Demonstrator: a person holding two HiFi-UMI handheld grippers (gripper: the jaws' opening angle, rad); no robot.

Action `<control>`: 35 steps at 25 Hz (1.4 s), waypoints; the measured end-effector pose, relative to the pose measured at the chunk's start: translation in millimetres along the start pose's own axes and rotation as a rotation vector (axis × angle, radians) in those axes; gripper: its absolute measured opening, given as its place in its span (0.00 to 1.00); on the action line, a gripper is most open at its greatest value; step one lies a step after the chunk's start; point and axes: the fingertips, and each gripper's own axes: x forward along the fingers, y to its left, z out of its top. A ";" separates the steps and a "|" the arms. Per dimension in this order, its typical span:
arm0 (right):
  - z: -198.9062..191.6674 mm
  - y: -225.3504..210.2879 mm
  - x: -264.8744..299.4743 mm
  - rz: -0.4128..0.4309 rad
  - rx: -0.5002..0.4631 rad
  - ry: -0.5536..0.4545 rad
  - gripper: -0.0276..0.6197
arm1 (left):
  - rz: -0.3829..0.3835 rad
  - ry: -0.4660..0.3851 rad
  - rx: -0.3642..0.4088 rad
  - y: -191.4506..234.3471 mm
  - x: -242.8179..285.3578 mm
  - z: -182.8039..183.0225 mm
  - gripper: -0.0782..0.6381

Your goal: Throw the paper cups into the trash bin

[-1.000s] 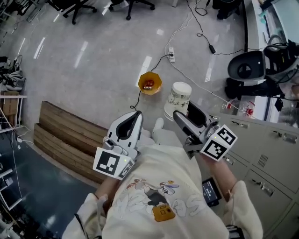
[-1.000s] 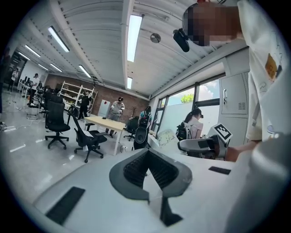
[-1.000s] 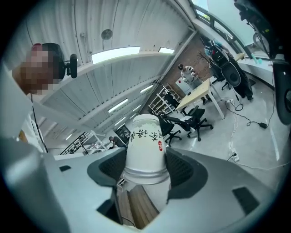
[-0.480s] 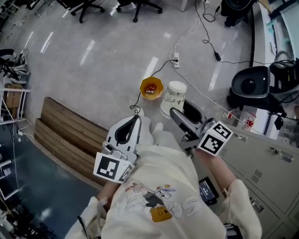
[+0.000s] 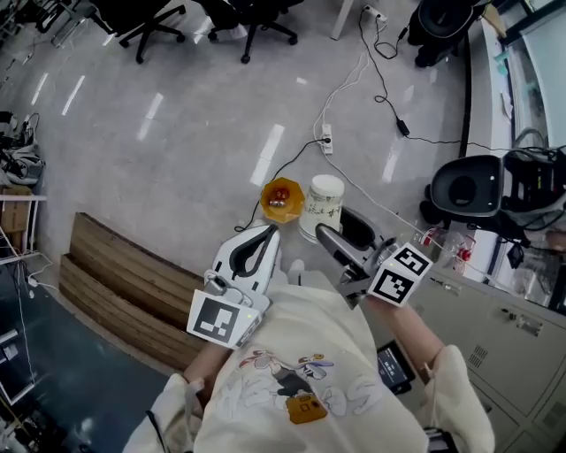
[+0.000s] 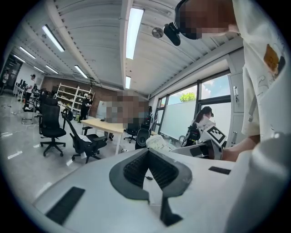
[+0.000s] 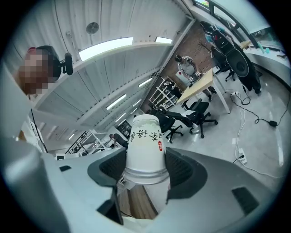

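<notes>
My right gripper [image 5: 340, 232] is shut on a white paper cup [image 5: 323, 200] with green print and holds it above the floor. In the right gripper view the cup [image 7: 144, 145] stands bottom-up between the two pads, with a second cup's rim nested under it. A small yellow container [image 5: 282, 200] with something red inside sits on the floor just left of the cup. My left gripper [image 5: 263, 235] hovers beside it, jaws together and empty; in its own view the left gripper [image 6: 148, 154] has nothing in it.
White and black cables and a power strip [image 5: 326, 139] run across the floor ahead. A slatted wooden platform [image 5: 115, 265] lies at the left. Grey cabinets [image 5: 508, 332] and a black round device [image 5: 466, 186] stand at the right. Office chairs [image 5: 146, 18] are at the far edge.
The right gripper with the cup has drawn closer to the yellow container, and the head view has swung forward over the floor. The left gripper has kept its place beside it.
</notes>
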 end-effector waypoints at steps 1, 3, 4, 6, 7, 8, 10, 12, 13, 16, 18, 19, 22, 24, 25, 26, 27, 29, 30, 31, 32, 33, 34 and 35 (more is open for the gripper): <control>4.7 -3.7 8.6 -0.009 -0.001 0.000 0.47 | -0.005 0.003 -0.002 10.0 4.6 2.5 0.12; 13.0 -9.9 25.0 -0.022 0.000 -0.005 0.47 | -0.016 0.002 0.001 29.4 13.6 6.0 0.12; 16.1 -12.6 32.0 -0.026 -0.006 -0.005 0.47 | -0.020 0.005 0.002 37.6 18.3 4.9 0.12; 20.5 -20.6 44.6 -0.031 -0.021 0.003 0.47 | -0.023 0.028 0.000 52.2 30.8 -3.5 0.12; 21.3 -25.7 49.7 -0.032 -0.020 0.012 0.47 | -0.020 0.041 -0.006 58.0 37.9 -8.0 0.12; 20.9 -30.6 53.4 -0.031 -0.013 0.023 0.47 | -0.017 0.052 -0.016 61.9 44.3 -11.1 0.12; 18.4 -40.1 58.2 -0.019 -0.007 0.052 0.47 | 0.000 0.063 -0.031 67.3 55.5 -16.3 0.12; 16.3 -52.3 67.2 -0.003 -0.020 0.082 0.47 | 0.028 0.070 -0.033 77.5 68.3 -23.5 0.12; 14.8 -59.7 75.0 0.002 -0.028 0.102 0.47 | 0.045 0.074 -0.036 85.5 74.8 -27.8 0.12; 6.9 -82.0 104.3 0.013 -0.037 0.184 0.47 | 0.088 0.107 -0.067 113.8 90.4 -46.2 0.12; -0.2 -96.6 121.4 0.019 -0.032 0.232 0.47 | 0.112 0.135 -0.099 132.0 99.3 -62.6 0.12; -4.4 -104.4 127.3 0.021 -0.028 0.252 0.47 | 0.126 0.145 -0.114 138.9 103.3 -71.4 0.12; -23.2 -127.9 130.4 0.024 -0.009 0.300 0.47 | 0.160 0.161 -0.136 143.9 110.8 -99.9 0.12; -34.9 -141.5 129.8 0.026 0.007 0.317 0.47 | 0.176 0.170 -0.138 143.5 115.8 -119.2 0.12; -39.9 -148.0 132.3 0.025 0.014 0.323 0.47 | 0.183 0.185 -0.140 146.0 119.0 -129.6 0.12; -45.7 -155.1 137.3 0.021 0.021 0.333 0.47 | 0.190 0.205 -0.148 151.1 122.4 -140.9 0.12; -53.2 -163.0 144.6 0.015 0.029 0.349 0.47 | 0.200 0.220 -0.162 159.0 125.8 -152.7 0.12; -72.6 -180.9 163.1 0.002 0.049 0.390 0.47 | 0.220 0.234 -0.193 179.7 132.5 -177.6 0.12; -82.7 -190.7 171.8 -0.003 0.064 0.409 0.47 | 0.230 0.243 -0.201 189.6 136.1 -191.0 0.12; -92.2 -200.5 178.9 -0.007 0.081 0.422 0.47 | 0.238 0.250 -0.201 197.8 140.4 -204.1 0.12; -101.3 -209.9 183.8 -0.012 0.100 0.432 0.47 | 0.244 0.256 -0.196 203.5 144.8 -217.3 0.12; -110.5 -219.0 187.3 -0.017 0.114 0.439 0.47 | 0.246 0.264 -0.193 207.1 149.2 -231.1 0.12; -120.2 -228.1 190.3 -0.023 0.121 0.447 0.47 | 0.245 0.272 -0.196 209.8 153.4 -245.4 0.12; -130.5 -237.3 193.8 -0.029 0.122 0.454 0.47 | 0.243 0.279 -0.202 212.6 157.4 -260.2 0.12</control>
